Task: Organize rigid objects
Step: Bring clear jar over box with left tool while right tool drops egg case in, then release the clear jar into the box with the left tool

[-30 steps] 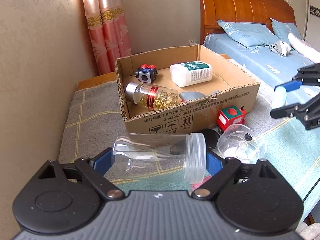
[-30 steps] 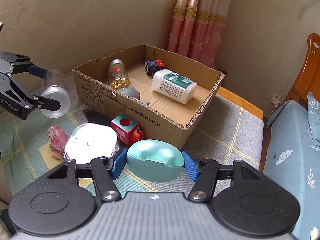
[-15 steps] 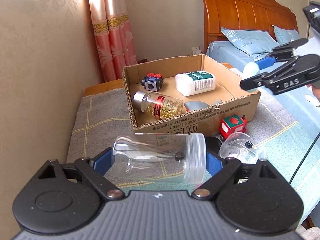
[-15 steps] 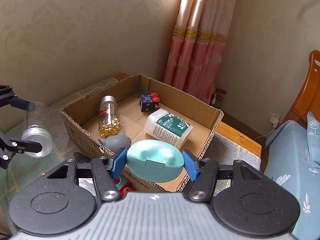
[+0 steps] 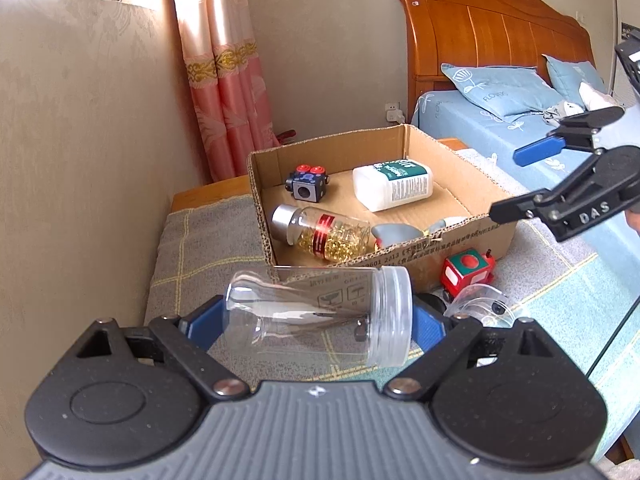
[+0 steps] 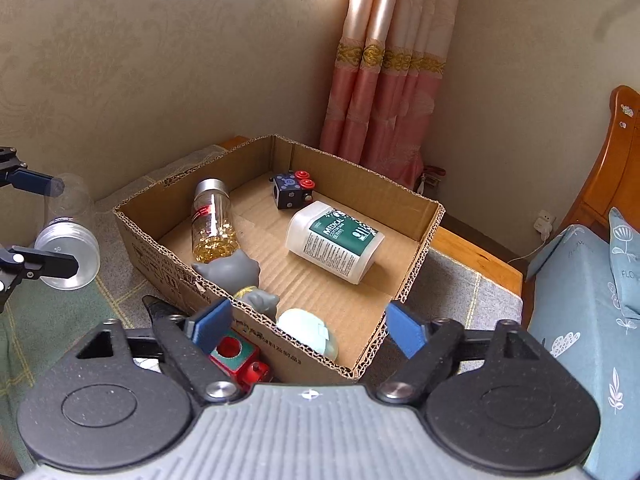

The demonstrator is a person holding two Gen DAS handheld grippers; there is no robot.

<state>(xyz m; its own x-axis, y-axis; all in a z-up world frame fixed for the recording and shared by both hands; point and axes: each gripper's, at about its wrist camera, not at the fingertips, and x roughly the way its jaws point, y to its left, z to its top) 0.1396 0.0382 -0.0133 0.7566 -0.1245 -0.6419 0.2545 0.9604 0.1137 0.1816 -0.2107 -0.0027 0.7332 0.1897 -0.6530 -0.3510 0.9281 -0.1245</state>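
My left gripper (image 5: 316,322) is shut on a clear plastic jar (image 5: 320,316), held sideways short of the cardboard box (image 5: 472,236); the jar also shows in the right wrist view (image 6: 66,246). My right gripper (image 6: 306,326) is open and empty above the box's near right corner (image 6: 416,276); it also shows in the left wrist view (image 5: 516,184). A mint green case (image 6: 308,332) lies in the box below it. The box also holds a grey cat figure (image 6: 236,272), a bottle of gold beads (image 6: 212,228), a white medical bottle (image 6: 334,242) and a dark cube toy (image 6: 292,190).
A red toy train (image 5: 466,272) and a clear round lid (image 5: 478,308) lie on the checked cloth in front of the box. A wall stands at the left, pink curtains (image 5: 224,92) behind, and a bed with a wooden headboard (image 5: 488,36) at the right.
My right gripper moved over the box, opened and let go of the mint green case, which now lies in the box. My left gripper still holds the jar.
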